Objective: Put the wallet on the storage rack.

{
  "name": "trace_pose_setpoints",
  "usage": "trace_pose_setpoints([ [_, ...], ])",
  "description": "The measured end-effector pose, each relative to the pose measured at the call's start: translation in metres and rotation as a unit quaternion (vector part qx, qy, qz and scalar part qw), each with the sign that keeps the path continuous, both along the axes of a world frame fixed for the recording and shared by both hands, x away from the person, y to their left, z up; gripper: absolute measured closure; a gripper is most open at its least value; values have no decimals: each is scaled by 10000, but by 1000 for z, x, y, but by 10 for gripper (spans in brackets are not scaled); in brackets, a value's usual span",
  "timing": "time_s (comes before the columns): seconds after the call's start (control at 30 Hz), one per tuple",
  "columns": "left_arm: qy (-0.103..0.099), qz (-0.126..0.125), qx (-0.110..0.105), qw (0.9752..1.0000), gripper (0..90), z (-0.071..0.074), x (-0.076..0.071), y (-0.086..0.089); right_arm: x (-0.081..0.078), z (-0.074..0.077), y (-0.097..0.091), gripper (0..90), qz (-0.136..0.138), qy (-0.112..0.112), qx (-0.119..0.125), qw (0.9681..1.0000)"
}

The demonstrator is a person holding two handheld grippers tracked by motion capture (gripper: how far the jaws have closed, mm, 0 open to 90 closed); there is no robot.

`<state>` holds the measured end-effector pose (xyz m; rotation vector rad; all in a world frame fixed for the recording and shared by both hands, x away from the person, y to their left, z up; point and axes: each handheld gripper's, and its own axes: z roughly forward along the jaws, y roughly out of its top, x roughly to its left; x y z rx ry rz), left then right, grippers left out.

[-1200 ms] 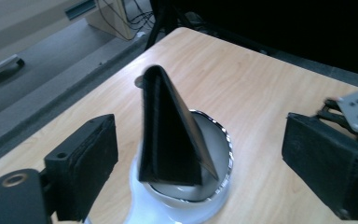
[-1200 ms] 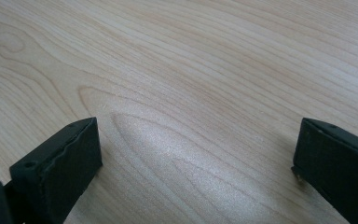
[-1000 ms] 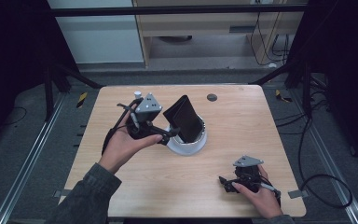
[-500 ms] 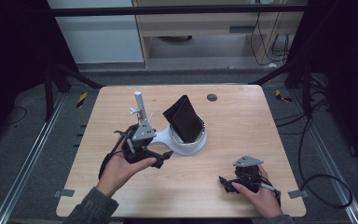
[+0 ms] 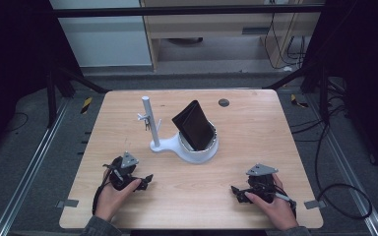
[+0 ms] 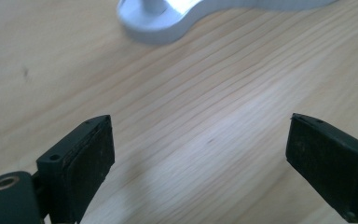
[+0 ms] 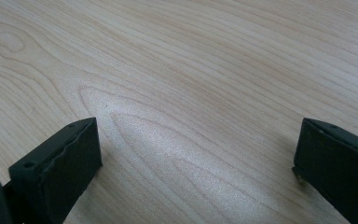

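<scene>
A white stand with an upright post sits mid-table; its round dish holds a black wallet leaning upright. Small keys hang from a peg on the post. My left gripper rests low on the table near the front left, open, with nothing between its jaws. The stand's white foot lies ahead of it in the left gripper view. My right gripper rests at the front right, open over bare wood.
A small dark round disc is set in the table near the far edge. Metal frame rails run beside the table, with cables on the floor at the right.
My left gripper has pulled back from the stand's post toward the front left of the table and come to rest there. The right gripper has stayed put.
</scene>
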<state>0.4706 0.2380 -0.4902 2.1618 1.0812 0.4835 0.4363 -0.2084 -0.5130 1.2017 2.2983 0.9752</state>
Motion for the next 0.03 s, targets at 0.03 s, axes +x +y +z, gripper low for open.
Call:
trace_pose_setpoints([
  [0.03, 48, 69, -26, 10000, 73, -3, 2, 4, 0, 0, 0, 8, 1, 1, 1, 10000],
])
